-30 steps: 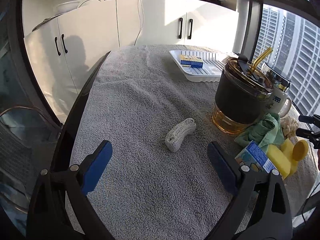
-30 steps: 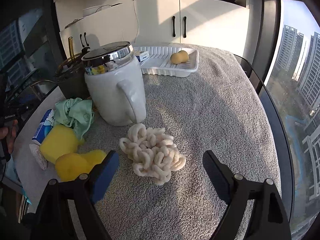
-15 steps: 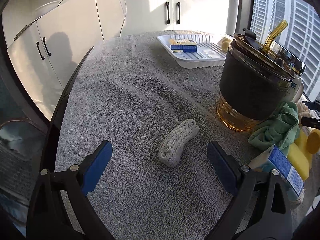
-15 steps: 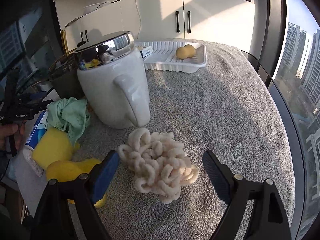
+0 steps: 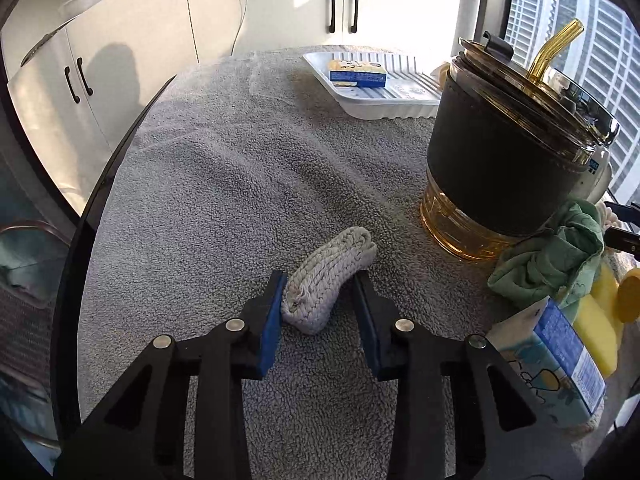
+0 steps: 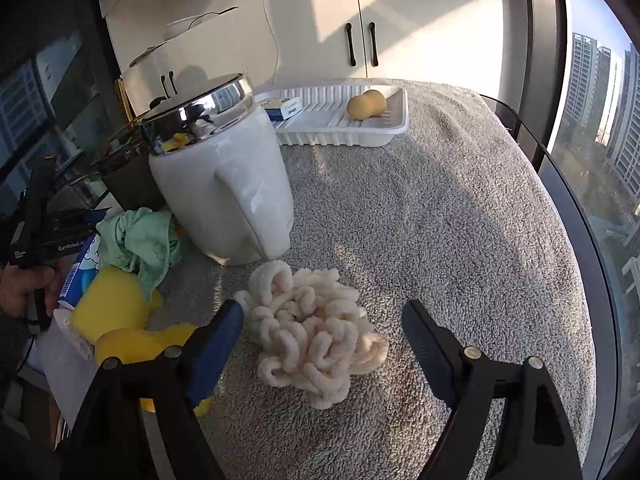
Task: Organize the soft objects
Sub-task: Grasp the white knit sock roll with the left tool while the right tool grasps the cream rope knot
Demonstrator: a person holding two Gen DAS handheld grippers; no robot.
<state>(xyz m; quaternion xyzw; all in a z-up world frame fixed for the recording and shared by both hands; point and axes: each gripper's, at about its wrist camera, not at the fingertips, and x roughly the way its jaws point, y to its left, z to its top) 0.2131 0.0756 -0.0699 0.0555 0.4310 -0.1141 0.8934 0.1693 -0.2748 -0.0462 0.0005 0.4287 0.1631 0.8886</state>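
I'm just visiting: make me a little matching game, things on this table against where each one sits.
Things:
1. grey roll
2. cream yarn
3. tan sponge
4. green cloth

Places:
a. in the white tray
b. against the white jug
c. between the closing left gripper jaws
d. between the open right gripper jaws

Pairs: 1-c, 2-d, 3-a, 4-b

Left gripper (image 5: 320,300): black linkage arms, silver rivets, blue pads on jaws. Right gripper (image 6: 320,330): same black frame, silver rivets, blue pads.
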